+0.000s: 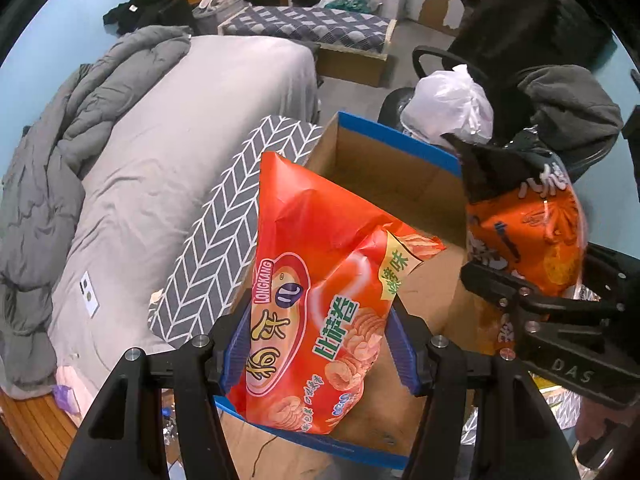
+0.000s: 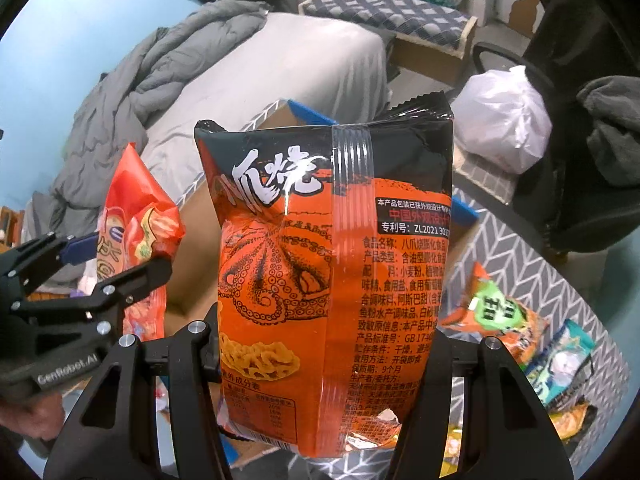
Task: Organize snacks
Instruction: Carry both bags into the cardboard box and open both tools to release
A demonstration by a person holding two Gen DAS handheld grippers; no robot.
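Left gripper (image 1: pixel 316 356) pinches the red snack bag (image 1: pixel 320 300), lower centre of the left wrist view, low over the open cardboard box (image 1: pixel 384 172). Right gripper (image 2: pixel 320 360) clamps the orange-and-black octopus bag (image 2: pixel 332 280), centre of its view, box behind it. More packets (image 2: pixel 520 344) lie lower right on the patterned cloth (image 2: pixel 516 248).

Risks: the two bags hang close together and could collide over the box; the puffed, slick film may slip in the jaws; a release near the blue rim could tip a bag outside.
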